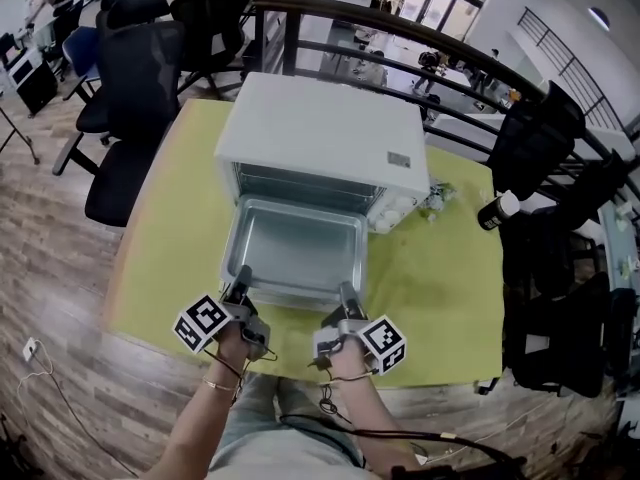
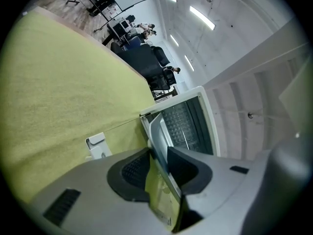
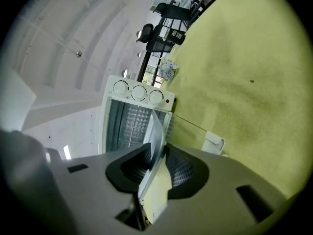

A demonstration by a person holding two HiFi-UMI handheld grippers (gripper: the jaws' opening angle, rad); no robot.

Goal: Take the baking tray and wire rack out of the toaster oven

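A white toaster oven (image 1: 320, 133) stands on a yellow-green table (image 1: 440, 278), its glass door folded down towards me. The grey metal baking tray (image 1: 295, 243) sticks out of the opening over the door. My left gripper (image 1: 240, 286) is shut on the tray's near rim at its left corner, and my right gripper (image 1: 348, 298) at its right corner. In the left gripper view the tray's thin edge (image 2: 157, 136) runs between the pads of the left gripper (image 2: 157, 163). The right gripper (image 3: 157, 160) pinches the tray (image 3: 155, 129) likewise. A grid pattern (image 3: 129, 126) shows inside the cavity; whether it is the wire rack is unclear.
The door's white handle (image 2: 97, 143) (image 3: 213, 142) lies just past the jaws. A dark bottle with a white cap (image 1: 497, 211) and a small object (image 1: 437, 200) sit right of the oven. Black office chairs (image 1: 135, 98) stand left, a railing (image 1: 400, 33) behind.
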